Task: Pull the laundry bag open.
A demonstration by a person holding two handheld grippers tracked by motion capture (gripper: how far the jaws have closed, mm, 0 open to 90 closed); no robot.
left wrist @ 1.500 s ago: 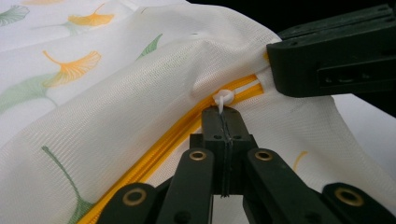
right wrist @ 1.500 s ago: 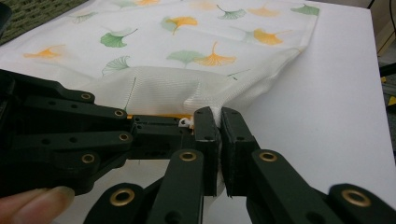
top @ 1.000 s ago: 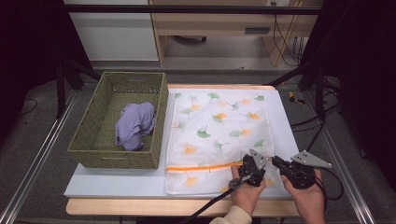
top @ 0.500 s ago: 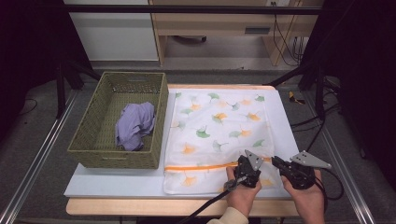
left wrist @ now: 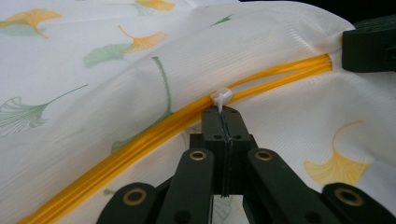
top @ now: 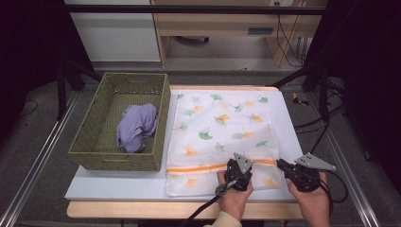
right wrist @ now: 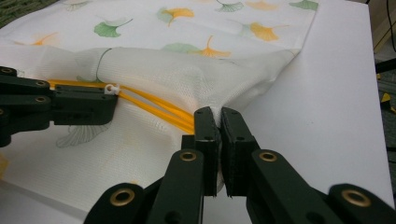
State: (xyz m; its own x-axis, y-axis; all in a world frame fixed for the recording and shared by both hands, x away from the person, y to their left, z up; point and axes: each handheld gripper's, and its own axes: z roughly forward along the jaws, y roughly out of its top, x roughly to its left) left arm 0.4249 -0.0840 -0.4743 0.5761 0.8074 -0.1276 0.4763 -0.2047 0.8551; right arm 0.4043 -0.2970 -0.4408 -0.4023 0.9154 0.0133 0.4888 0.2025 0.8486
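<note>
1. Zipper pull (left wrist: 221,97) white, on orange zipper (left wrist: 140,142) of mesh laundry bag (top: 222,127); bag flat on white board (top: 118,182), near front edge.
2. Left gripper (left wrist: 225,116) clamped on pull tab; thin tab, likely to slip out under a jerky tug.
3. Right gripper (right wrist: 219,122) pinched on bag's zipper end; if fabric slips, bag drags along, zipper jams.
4. Mesh bunched near slider: snag risk.
5. Woven basket (top: 90,151) with purple cloth (top: 136,126) left, well apart.
</note>
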